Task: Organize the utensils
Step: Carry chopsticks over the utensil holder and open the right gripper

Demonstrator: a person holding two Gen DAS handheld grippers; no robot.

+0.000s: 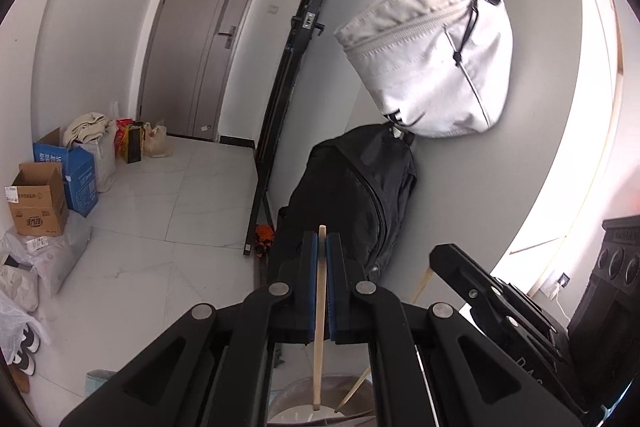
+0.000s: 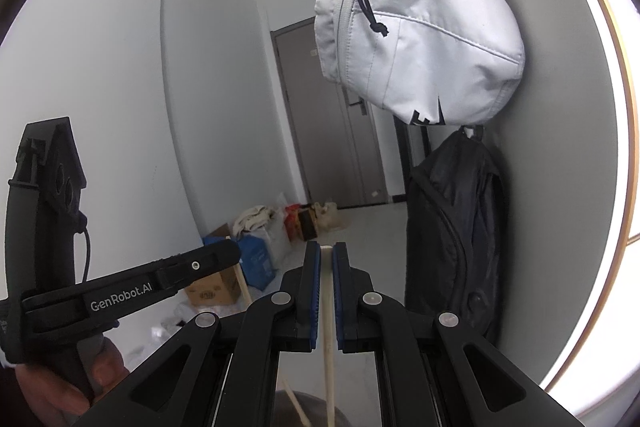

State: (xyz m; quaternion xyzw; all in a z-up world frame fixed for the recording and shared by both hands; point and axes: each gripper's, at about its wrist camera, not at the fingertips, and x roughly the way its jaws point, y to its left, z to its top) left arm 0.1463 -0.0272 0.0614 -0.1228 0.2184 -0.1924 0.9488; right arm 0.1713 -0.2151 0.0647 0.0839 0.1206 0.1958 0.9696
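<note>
My left gripper [image 1: 321, 241] is shut on a pale wooden chopstick [image 1: 319, 327], which runs down between the blue pads to a round whitish container [image 1: 292, 415] at the bottom edge. In the right wrist view my right gripper [image 2: 326, 253] is shut on a second chopstick [image 2: 329, 347]. Its lower end reaches a dim round container [image 2: 316, 407]. Each gripper shows in the other's view: the right gripper [image 1: 440, 255] with its chopstick [image 1: 420, 285], and the left gripper [image 2: 230, 253] with its chopstick [image 2: 244, 285]. A hand [image 2: 52, 387] holds the left gripper's handle.
A white bag [image 1: 432, 55] hangs on the wall above a black backpack [image 1: 360, 195]. A black metal frame [image 1: 292, 75] leans beside a grey door [image 1: 204, 39]. Cardboard boxes [image 1: 40, 199], bags and shoes [image 1: 24, 347] line the left side of the tiled floor.
</note>
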